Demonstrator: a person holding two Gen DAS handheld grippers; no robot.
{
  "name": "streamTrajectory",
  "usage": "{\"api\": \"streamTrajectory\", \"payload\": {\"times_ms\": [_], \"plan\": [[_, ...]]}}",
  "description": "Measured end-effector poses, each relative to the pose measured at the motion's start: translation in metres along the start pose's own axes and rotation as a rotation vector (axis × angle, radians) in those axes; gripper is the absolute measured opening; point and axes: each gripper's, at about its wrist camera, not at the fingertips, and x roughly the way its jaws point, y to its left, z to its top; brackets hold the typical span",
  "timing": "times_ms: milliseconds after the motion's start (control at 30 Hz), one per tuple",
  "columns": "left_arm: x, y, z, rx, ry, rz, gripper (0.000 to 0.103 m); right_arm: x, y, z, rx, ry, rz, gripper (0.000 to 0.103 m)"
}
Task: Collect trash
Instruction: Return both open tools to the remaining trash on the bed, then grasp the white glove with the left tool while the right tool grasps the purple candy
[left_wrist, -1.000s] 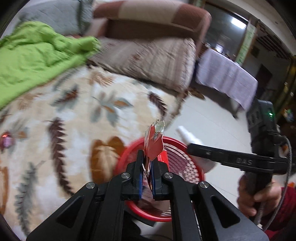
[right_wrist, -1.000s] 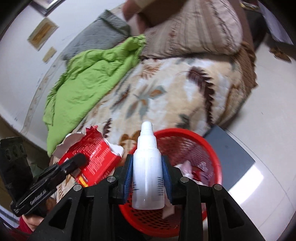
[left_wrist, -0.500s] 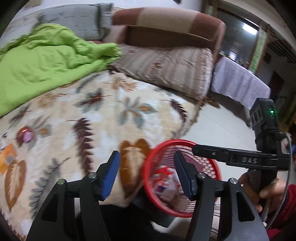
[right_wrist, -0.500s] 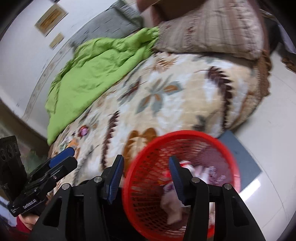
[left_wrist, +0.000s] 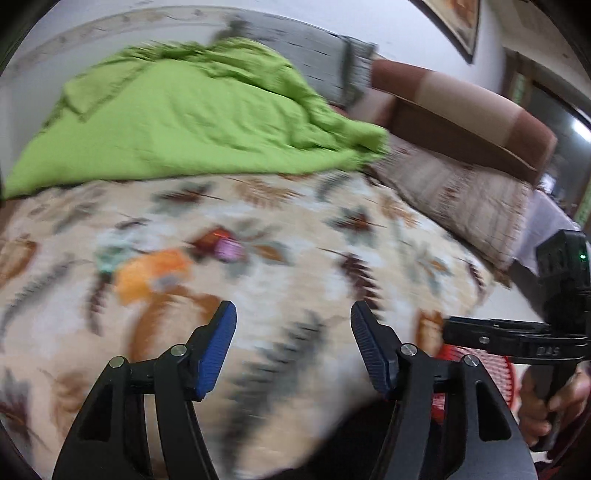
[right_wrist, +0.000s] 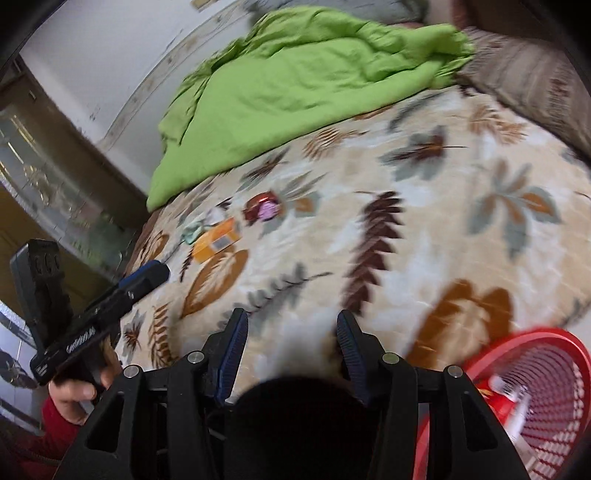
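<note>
Right wrist view, left to right.

Far left of frame: left gripper (right_wrist: 147, 275) reaches in from the lower left, a hand (right_wrist: 79, 387) on its grip and a red sleeve below. Only one blue-tipped finger shows here. In its own view the left gripper (left_wrist: 291, 345) stands spread with nothing between the pads; its jaws have just been opening.

Left of centre, on the leaf-print blanket (right_wrist: 388, 229): the remaining trash lies in a loose cluster. A pale green scrap (right_wrist: 192, 232), an orange packet (right_wrist: 218, 242) just beside it, then a dark red and pink wrapper (right_wrist: 263, 209) a little to the right. They lie flat, apart from each other. My guess is that each wants its own pinch.

Upper centre: green quilt (right_wrist: 295, 85) bunched against the wall. Its lower hem ends near the wrappers, not over them.

Bottom centre: right gripper (right_wrist: 291, 345) spread, empty, jaws just been opening. It points across the blanket toward the cluster.

Lower right corner: red basket (right_wrist: 535, 373) off the bed edge, already holding litter.

Room: open blanket between both grippers and the trash, nothing standing in the path. The soft pile may snag a low pad. The bed edge falls away along the left of the frame, close to the green scrap.
</note>
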Motion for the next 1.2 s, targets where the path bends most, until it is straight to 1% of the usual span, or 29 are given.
{"api": "streamTrajectory", "payload": {"times_ms": [67, 100, 133, 167, 233, 300, 367, 400, 533, 567, 633, 700, 733, 867, 900, 1000, 1067, 1200], "plan": [[-0.002, 0.029, 0.011, -0.017, -0.015, 0.055, 0.064, 0.013, 0.012, 0.008, -0.027, 0.010, 0.013, 0.054], [0.000, 0.039, 0.014, -0.025, -0.017, 0.068, 0.065, 0.017, 0.016, 0.010, -0.038, 0.012, 0.014, 0.054], [0.003, 0.054, 0.020, -0.038, -0.009, 0.086, 0.069, 0.025, 0.023, 0.015, -0.053, 0.016, 0.016, 0.054], [0.010, 0.072, 0.027, -0.063, 0.010, 0.109, 0.069, 0.029, 0.027, 0.017, -0.060, 0.020, 0.022, 0.054], [0.021, 0.094, 0.035, -0.092, 0.023, 0.108, 0.070, 0.039, 0.034, 0.024, -0.067, 0.031, 0.034, 0.054], [0.044, 0.116, 0.046, -0.119, 0.052, 0.141, 0.070, 0.047, 0.038, 0.031, -0.069, 0.039, 0.039, 0.054], [0.065, 0.130, 0.054, -0.144, 0.076, 0.138, 0.070, 0.056, 0.042, 0.037, -0.070, 0.047, 0.042, 0.054], [0.079, 0.138, 0.058, -0.163, 0.089, 0.158, 0.070, 0.060, 0.043, 0.040, -0.068, 0.049, 0.043, 0.054], [0.123, 0.162, 0.066, -0.226, 0.148, 0.160, 0.070, 0.073, 0.043, 0.053, -0.064, 0.053, 0.042, 0.054], [0.132, 0.166, 0.066, -0.238, 0.164, 0.149, 0.070, 0.075, 0.041, 0.055, -0.063, 0.054, 0.041, 0.054], [0.151, 0.177, 0.065, -0.275, 0.200, 0.153, 0.063, 0.081, 0.040, 0.061, -0.063, 0.058, 0.034, 0.054], [0.163, 0.183, 0.065, -0.298, 0.227, 0.143, 0.046, 0.092, 0.037, 0.068, -0.054, 0.066, 0.034, 0.054], [0.168, 0.187, 0.065, -0.311, 0.234, 0.141, 0.044, 0.097, 0.035, 0.072, -0.050, 0.068, 0.036, 0.054], [0.167, 0.193, 0.062, -0.332, 0.205, 0.139, 0.027, 0.120, 0.034, 0.089, -0.042, 0.075, 0.040, 0.054], [0.165, 0.194, 0.063, -0.332, 0.193, 0.138, 0.025, 0.129, 0.035, 0.094, -0.043, 0.076, 0.037, 0.054], [0.144, 0.194, 0.062, -0.345, 0.132, 0.123, 0.024, 0.152, 0.039, 0.108, -0.059, 0.081, 0.041, 0.054], [0.129, 0.193, 0.060, -0.351, 0.093, 0.109, 0.024, 0.174, 0.042, 0.116, -0.080, 0.097, 0.014, 0.054], [0.099, 0.185, 0.054, -0.327, 0.041, 0.099, 0.024, 0.208, 0.044, 0.126, -0.084, 0.118, -0.002, 0.048]]}}
